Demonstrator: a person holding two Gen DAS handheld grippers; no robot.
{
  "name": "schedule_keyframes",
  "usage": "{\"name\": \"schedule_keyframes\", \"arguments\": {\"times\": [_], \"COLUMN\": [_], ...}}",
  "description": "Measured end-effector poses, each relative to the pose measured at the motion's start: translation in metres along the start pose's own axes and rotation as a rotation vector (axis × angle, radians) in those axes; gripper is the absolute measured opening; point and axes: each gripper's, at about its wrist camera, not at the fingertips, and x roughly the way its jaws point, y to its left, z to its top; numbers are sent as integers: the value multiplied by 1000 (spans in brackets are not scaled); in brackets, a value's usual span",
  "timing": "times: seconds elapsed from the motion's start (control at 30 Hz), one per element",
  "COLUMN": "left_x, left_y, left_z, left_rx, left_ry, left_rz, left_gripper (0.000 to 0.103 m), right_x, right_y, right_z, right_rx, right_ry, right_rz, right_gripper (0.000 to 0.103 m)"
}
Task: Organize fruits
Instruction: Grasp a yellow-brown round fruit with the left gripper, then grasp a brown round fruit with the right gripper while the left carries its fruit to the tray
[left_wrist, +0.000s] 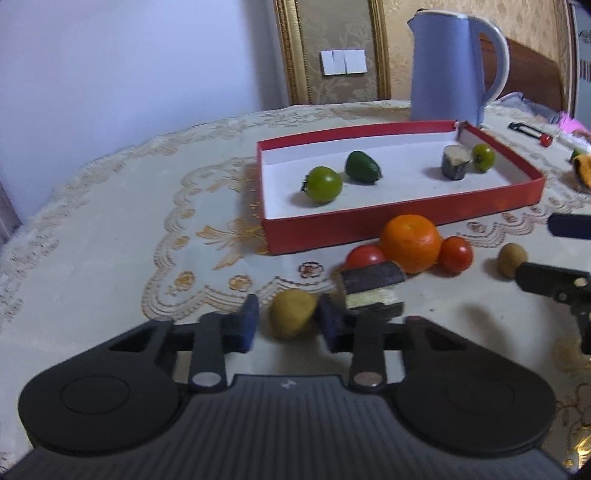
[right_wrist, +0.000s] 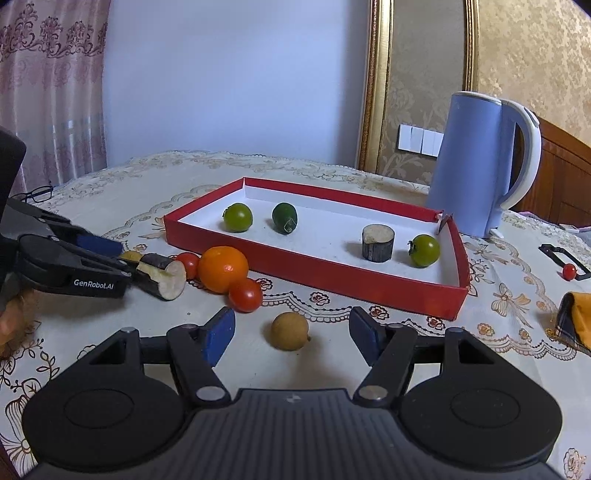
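Left claw (left_wrist: 286, 321): clenched on a small tan longan (left_wrist: 291, 314), blue pads pressing both its sides; fruit low over the counter (left_wrist: 110, 221), just in front of a cut dark-skinned stalk piece (left_wrist: 371, 291) lying on its side.

Right claw (right_wrist: 291, 334): released, jaws standing well apart either side of a second longan (right_wrist: 290, 331) resting on the counter; pads not touching it.

Loose fruit near the box's front wall: one orange (right_wrist: 222, 268), flanked by two red cherry tomatoes (right_wrist: 245, 294) (right_wrist: 189, 263), all close together.

Red shallow box (right_wrist: 332, 273), white inside: two green tomatoes (right_wrist: 238, 217) (right_wrist: 424, 250), one dark green oval fruit (right_wrist: 284, 218), one upright cut stalk piece (right_wrist: 378, 243).

Behind the box: blue electric kettle (right_wrist: 476, 162). Counter covered by embroidered cream cloth.
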Motion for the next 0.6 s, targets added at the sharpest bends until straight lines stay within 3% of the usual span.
{"name": "schedule_keyframes", "arguments": {"times": [0.3, 0.47, 0.6], "left_x": [-21, -29, -29], "left_y": [2, 12, 14], "left_z": [-8, -6, -8], "left_rx": [0, -31, -37], "left_ry": [-80, -91, -86], "left_rz": [93, 101, 109], "left_gripper": [27, 27, 27], "right_x": [4, 9, 18], "right_y": [0, -1, 2], "right_z": [-5, -3, 0], "right_rx": [-9, -2, -14], "right_ry": [25, 33, 55], "right_rz": [10, 20, 17], "right_gripper": [68, 68, 57]}}
